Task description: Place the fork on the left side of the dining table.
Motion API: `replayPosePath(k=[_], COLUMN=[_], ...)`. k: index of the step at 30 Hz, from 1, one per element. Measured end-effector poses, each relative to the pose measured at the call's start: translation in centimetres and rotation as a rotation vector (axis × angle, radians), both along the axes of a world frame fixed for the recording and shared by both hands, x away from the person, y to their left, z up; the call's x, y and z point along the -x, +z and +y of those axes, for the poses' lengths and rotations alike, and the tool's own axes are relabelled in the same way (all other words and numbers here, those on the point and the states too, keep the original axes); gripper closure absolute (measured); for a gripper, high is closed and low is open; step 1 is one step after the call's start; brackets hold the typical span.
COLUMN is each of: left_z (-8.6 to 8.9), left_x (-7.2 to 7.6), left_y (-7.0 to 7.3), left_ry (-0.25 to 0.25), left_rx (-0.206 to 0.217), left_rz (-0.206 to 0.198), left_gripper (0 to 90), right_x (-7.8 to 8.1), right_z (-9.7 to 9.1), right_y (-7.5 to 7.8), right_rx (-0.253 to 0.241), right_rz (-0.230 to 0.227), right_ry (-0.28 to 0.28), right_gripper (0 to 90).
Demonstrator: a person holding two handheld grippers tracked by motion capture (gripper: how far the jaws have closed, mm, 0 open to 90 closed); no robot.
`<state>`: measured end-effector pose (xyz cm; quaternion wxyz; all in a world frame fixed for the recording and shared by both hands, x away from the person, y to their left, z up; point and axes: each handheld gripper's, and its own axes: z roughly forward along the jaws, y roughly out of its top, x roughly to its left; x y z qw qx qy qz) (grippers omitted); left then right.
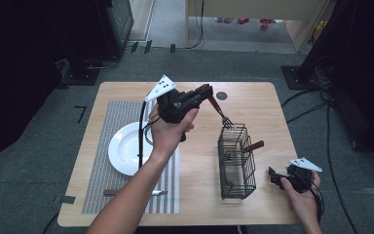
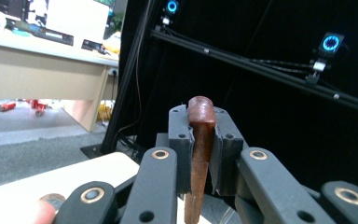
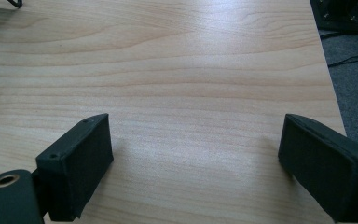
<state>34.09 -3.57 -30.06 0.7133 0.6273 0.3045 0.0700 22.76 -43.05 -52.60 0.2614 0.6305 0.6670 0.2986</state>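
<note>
My left gripper (image 1: 202, 92) is held up over the middle of the table, shut on the brown wooden handle of a fork (image 1: 219, 109). The fork's tines hang down at the top rim of a black wire basket (image 1: 237, 162). In the left gripper view the handle (image 2: 200, 144) stands pinched between the two pads. A second brown-handled utensil (image 1: 253, 146) leans inside the basket. My right gripper (image 1: 274, 176) rests low at the table's right front, open, with bare wood between its jaws (image 3: 193, 154).
A white plate (image 1: 121, 146) lies on a striped placemat (image 1: 104, 126) at the left. A knife (image 1: 136, 192) lies on the mat's front edge. A small dark round hole (image 1: 221, 95) sits near the table's far edge. Cables run over the floor at the right.
</note>
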Motion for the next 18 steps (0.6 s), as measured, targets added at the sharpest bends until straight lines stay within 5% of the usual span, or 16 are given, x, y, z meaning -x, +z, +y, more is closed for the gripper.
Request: replayPosePath(k=[6,18], left_z=[1.8,5.3], left_x=[-0.4,-1.3], left_y=[0.2,-0.4], left_ry=[0.020,0.096], left_rx=[0.059,0.104], left_rz=[-0.005,-0.007], left_gripper=[82.4,82.5], right_x=[0.0,0.0], right_z=[0.0,0.0], right_y=[0.0,0.0], right_rx=[0.000,0.000], right_rz=[0.000,0.000], right_ry=[0.000,0.000], right_gripper=[9.7,9.7])
